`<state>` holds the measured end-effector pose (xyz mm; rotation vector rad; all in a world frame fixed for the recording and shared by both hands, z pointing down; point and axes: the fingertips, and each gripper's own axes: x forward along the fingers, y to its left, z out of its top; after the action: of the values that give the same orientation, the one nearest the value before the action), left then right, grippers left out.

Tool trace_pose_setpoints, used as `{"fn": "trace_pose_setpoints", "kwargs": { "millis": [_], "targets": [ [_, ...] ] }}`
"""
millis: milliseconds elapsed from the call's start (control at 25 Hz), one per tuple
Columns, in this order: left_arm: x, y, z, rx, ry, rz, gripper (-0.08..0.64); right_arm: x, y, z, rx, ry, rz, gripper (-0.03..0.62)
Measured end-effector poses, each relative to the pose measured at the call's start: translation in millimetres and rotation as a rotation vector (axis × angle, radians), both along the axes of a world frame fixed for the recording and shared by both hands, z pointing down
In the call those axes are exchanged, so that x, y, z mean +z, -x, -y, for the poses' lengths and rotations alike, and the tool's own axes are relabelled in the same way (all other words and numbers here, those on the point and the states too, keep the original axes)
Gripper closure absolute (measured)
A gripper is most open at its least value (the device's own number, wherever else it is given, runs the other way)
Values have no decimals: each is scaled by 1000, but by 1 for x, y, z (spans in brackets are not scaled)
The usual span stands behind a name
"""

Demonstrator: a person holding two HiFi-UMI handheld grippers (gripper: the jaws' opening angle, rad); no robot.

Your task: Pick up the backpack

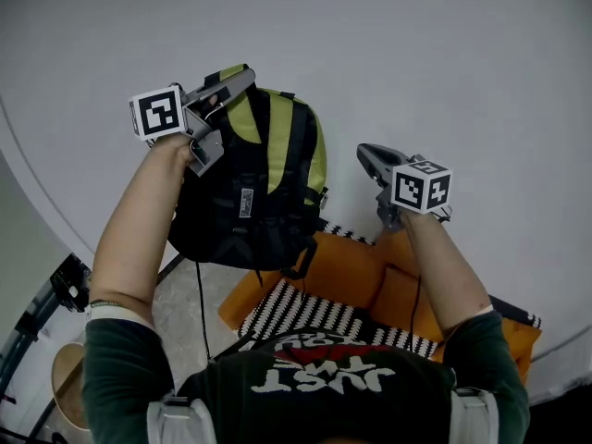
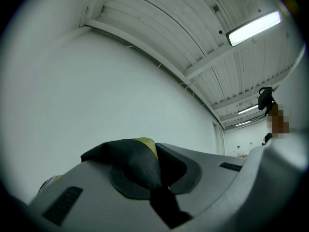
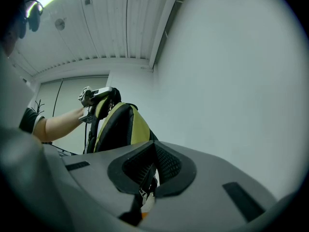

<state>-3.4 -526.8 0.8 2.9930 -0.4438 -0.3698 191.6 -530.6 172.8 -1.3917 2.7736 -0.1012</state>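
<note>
Head view: the left gripper [image 1: 242,77] is clamped on the top handle [image 1: 231,74] of the backpack [image 1: 268,183]. The black and yellow-green bag hangs straight down from its jaws. Its long axis is upright and its base is just above the orange sofa [image 1: 342,266] and the striped cloth [image 1: 305,313]; I cannot tell whether it touches them. The right gripper [image 1: 365,153] is beside the bag on its other flank, clear of it, with its jaws tapering to one closed tip.

Left gripper view: black woven handle fabric [image 2: 133,161] bulges up between the pads, which are squeezed onto it, with a sliver of yellow-green behind. Beyond the jaws there is only the pale wall [image 2: 96,81].

Right gripper view: the pads meet with nothing pinched. A thin strap end [image 3: 145,193] with a pale buckle shows in the slit under them; I cannot tell whether it lies beyond the jaws or within them. The backpack [image 3: 118,127] hangs to this gripper's left and ahead, under the left gripper [image 3: 112,93].

The load appears to hang wholly from the left grip, so finishing the lift probably means raising that hand straight up. The right gripper is the nearer free one and could steady the side panel.
</note>
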Motion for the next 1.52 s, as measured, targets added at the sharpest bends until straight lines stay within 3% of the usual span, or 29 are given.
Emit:
{"fn": "trace_pose_setpoints", "kwargs": {
  "millis": [1520],
  "targets": [
    [0, 0, -2, -25, -5, 15, 518, -1, 3, 1, 20, -13, -51, 563]
  ]
}}
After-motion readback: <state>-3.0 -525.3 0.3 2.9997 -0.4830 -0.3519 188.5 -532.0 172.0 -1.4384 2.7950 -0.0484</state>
